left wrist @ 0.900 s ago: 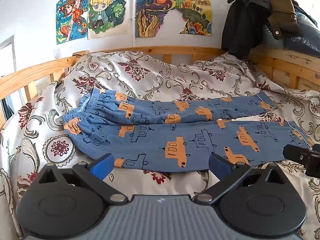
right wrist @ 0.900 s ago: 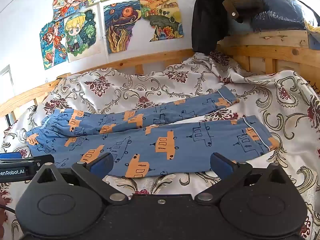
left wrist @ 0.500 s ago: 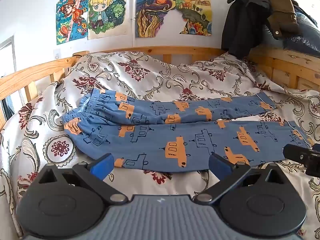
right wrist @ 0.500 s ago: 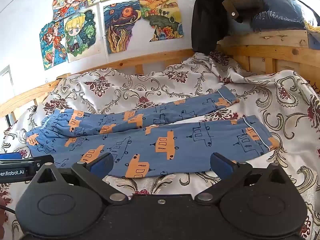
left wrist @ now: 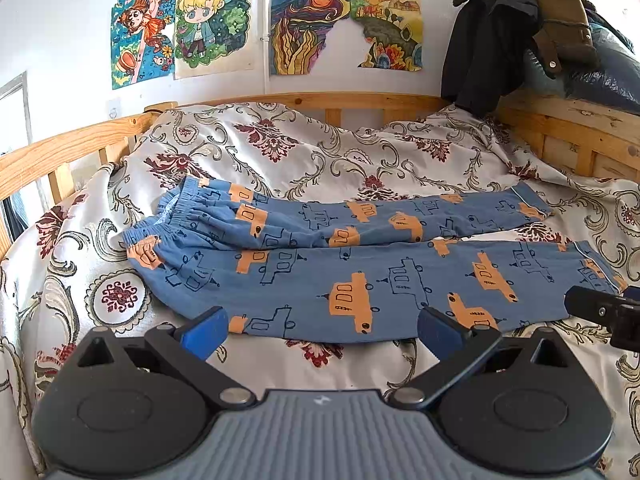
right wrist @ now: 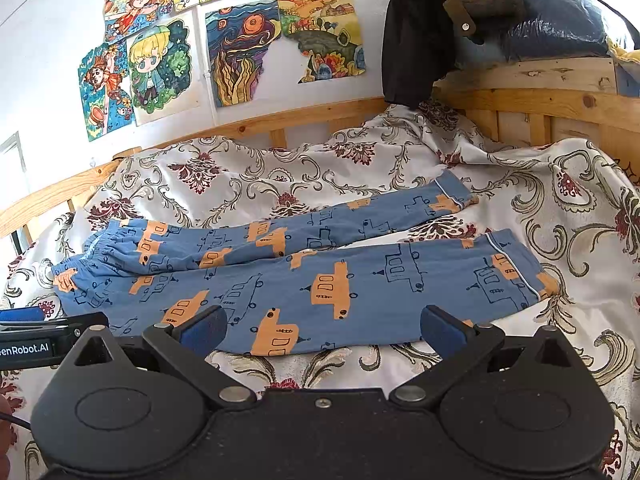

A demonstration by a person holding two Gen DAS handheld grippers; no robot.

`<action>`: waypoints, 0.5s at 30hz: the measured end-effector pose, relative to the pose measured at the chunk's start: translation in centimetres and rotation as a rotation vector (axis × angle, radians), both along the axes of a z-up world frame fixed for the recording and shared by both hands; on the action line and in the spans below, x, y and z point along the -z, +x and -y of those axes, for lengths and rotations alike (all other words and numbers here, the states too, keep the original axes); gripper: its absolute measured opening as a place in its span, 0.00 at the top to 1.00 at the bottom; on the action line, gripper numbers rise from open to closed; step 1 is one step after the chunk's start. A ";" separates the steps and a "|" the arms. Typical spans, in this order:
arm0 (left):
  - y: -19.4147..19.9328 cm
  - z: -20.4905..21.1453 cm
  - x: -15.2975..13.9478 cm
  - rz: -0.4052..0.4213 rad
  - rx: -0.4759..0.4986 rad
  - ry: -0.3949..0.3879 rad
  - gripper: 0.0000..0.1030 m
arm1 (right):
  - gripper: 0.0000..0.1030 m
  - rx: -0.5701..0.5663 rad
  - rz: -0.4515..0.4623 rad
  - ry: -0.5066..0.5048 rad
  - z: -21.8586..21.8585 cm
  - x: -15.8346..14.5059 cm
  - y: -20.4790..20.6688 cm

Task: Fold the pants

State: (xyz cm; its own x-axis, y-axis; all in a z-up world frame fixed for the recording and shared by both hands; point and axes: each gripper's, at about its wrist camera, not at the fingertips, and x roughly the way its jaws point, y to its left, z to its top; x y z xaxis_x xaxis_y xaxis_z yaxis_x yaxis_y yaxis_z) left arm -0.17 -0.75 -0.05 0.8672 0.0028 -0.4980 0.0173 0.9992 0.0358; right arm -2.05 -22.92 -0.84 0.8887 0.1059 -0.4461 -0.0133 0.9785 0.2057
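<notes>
Left wrist view shows both the left gripper [left wrist: 322, 326] and right gripper [right wrist: 322, 326] spread wide and empty above the flat pants [left wrist: 360, 264], best pinched along the near leg's edge.

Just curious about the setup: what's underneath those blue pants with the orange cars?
The blue car-print pants lie flat on a cream floral bedspread over a wooden-framed bed. Whatever lies beneath the bedspread is covered.
</notes>
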 end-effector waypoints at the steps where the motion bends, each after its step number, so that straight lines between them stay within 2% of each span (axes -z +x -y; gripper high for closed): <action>1: 0.0 0.1 0.0 0.000 0.000 0.000 0.00 | 0.00 0.000 0.000 0.000 0.0 0.0 0.0; 15: -0.4 2.2 0.1 -0.002 -0.001 -0.001 0.00 | 0.00 0.000 -0.001 0.003 -0.2 0.1 0.1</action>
State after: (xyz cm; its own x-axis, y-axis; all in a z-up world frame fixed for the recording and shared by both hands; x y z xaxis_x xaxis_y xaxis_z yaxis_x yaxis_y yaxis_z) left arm -0.60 -2.95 -0.19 0.8664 0.0036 -0.4994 0.0159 0.9993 0.0348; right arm -1.95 -22.76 -0.92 0.8883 0.1073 -0.4465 -0.0130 0.9778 0.2090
